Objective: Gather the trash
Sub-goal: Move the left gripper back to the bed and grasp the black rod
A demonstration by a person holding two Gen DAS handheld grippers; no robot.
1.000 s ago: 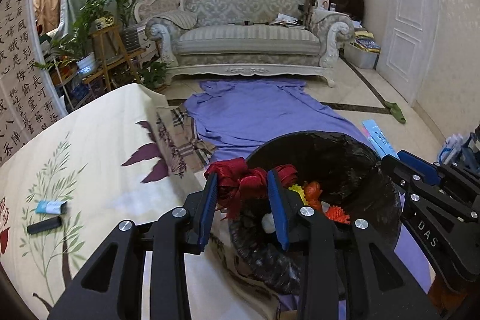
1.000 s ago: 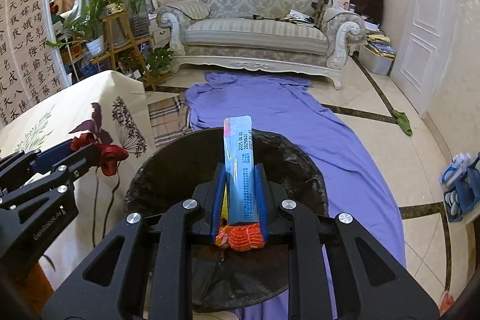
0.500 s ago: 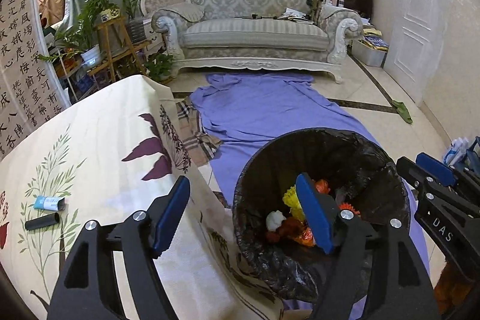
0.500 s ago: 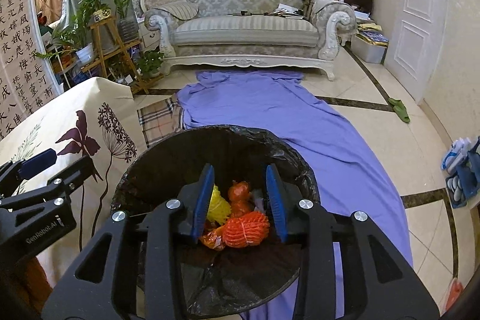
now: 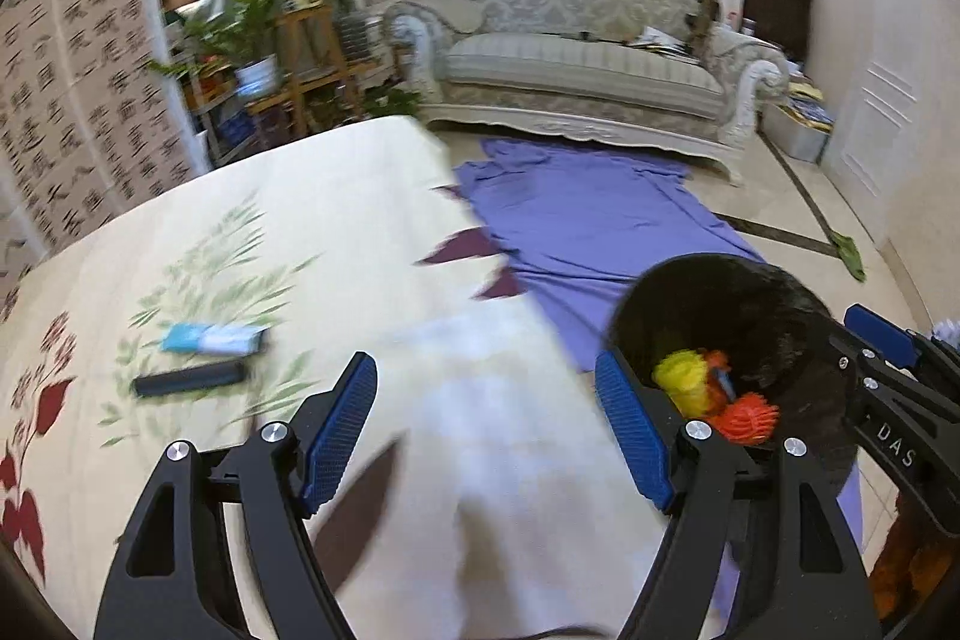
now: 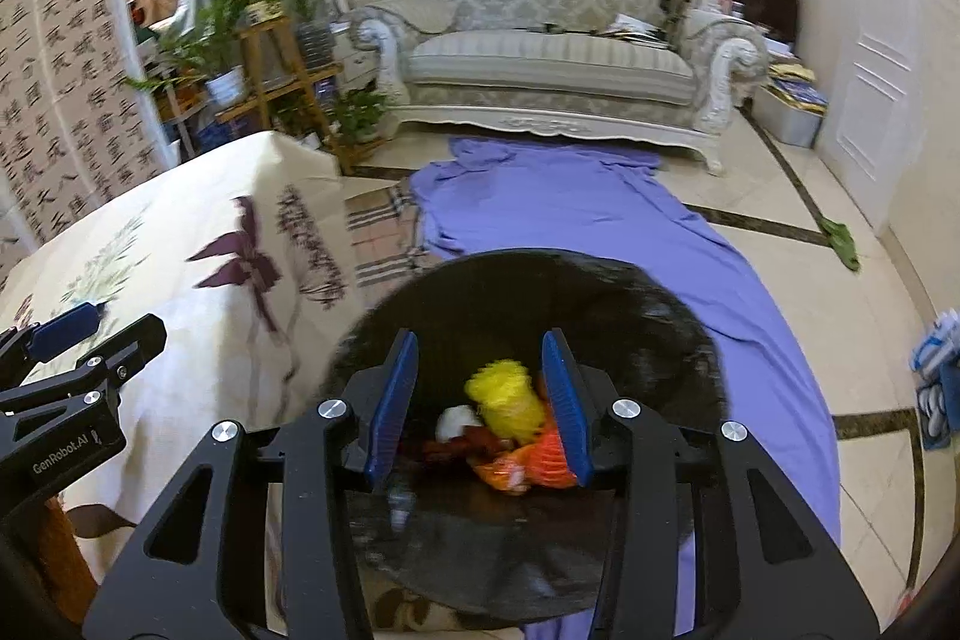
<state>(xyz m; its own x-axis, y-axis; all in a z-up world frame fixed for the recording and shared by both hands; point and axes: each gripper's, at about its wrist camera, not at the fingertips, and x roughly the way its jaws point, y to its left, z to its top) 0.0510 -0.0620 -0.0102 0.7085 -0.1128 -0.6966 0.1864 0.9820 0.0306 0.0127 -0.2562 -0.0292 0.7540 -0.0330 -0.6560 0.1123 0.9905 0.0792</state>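
A bin lined with a black bag (image 6: pixel 600 292) stands on the floor beside the table; it also shows in the left wrist view (image 5: pixel 750 292). Yellow, orange, red and white trash (image 6: pixel 510 418) lies inside it. My right gripper (image 6: pixel 480 400) is open and empty just above the bin's mouth. My left gripper (image 5: pixel 486 424) is wide open and empty above the cream tablecloth (image 5: pixel 300 232). On the table to its left lie a light blue wrapper (image 5: pixel 210 339) and a black stick-shaped item (image 5: pixel 189 379).
A purple cloth (image 6: pixel 570 202) covers the floor between the bin and a grey sofa (image 6: pixel 552 58). Plants on wooden stands (image 6: pixel 270 40) are at the left. A calligraphy screen (image 5: pixel 66 100) stands behind the table. A white door (image 6: pixel 888 40) is at the right.
Both grippers opened and dropped a red bow and a blue wrapper into the bin. The left gripper has since swung left over the table; the right has opened wider above the bin.
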